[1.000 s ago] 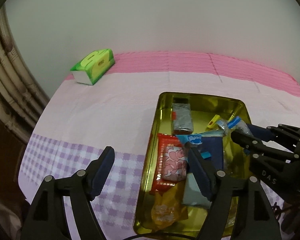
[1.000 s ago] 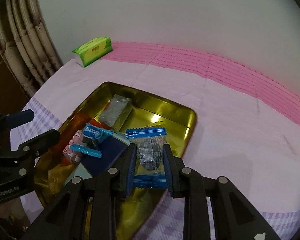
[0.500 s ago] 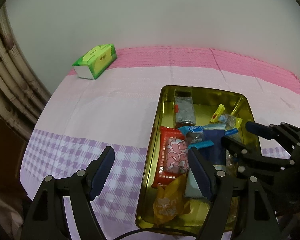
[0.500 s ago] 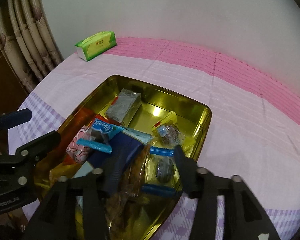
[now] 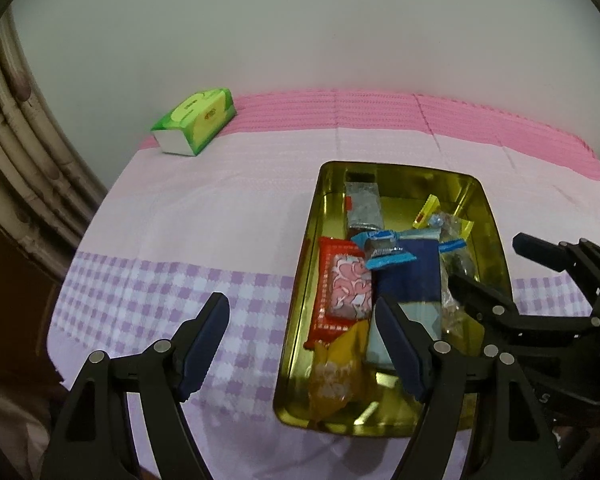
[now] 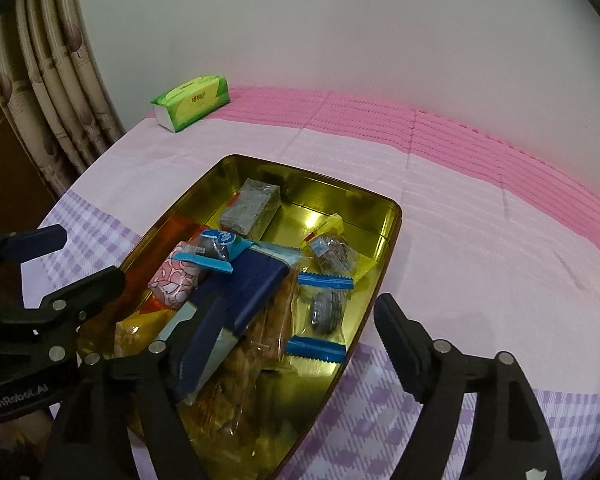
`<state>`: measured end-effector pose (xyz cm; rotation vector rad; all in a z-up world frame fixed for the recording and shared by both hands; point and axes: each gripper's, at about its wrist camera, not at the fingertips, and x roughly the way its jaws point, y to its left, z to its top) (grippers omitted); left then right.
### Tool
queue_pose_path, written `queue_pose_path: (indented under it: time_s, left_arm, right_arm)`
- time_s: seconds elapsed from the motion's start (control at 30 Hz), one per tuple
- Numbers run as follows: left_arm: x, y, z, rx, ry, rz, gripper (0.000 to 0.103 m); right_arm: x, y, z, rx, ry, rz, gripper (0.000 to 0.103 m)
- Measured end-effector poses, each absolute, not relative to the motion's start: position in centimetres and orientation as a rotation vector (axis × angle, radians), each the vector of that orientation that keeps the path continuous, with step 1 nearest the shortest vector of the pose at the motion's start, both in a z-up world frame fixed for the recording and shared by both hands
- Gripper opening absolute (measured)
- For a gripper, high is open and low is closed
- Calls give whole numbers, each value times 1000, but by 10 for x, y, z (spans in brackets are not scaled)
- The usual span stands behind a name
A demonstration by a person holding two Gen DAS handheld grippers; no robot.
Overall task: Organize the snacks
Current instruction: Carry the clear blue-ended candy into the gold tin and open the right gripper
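Both tongs, left (image 5: 302,334) and right (image 6: 288,326), gape empty above the gold tin (image 6: 392,216); labels unreadable.

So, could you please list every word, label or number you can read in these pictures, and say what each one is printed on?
"GenRobot.AI": white lettering on the black body of the left gripper, seen in the right wrist view.
Green tissue pack: a small red logo with lettering, too small to read.
Blue-ended candy wrapper: white script on a blue patch, too blurred to read.
Other snack wrappers in the gold tin: nothing legible.
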<state>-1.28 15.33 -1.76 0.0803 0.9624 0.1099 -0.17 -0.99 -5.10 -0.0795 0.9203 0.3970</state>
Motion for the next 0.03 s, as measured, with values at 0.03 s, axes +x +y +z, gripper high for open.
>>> queue_pose_path:
  time_s: [0.03]
  left_arm:
    - [-17,153,-16,81,963,112,76]
  right_arm:
    - [-4,-10,-50,-78,918,396,78]
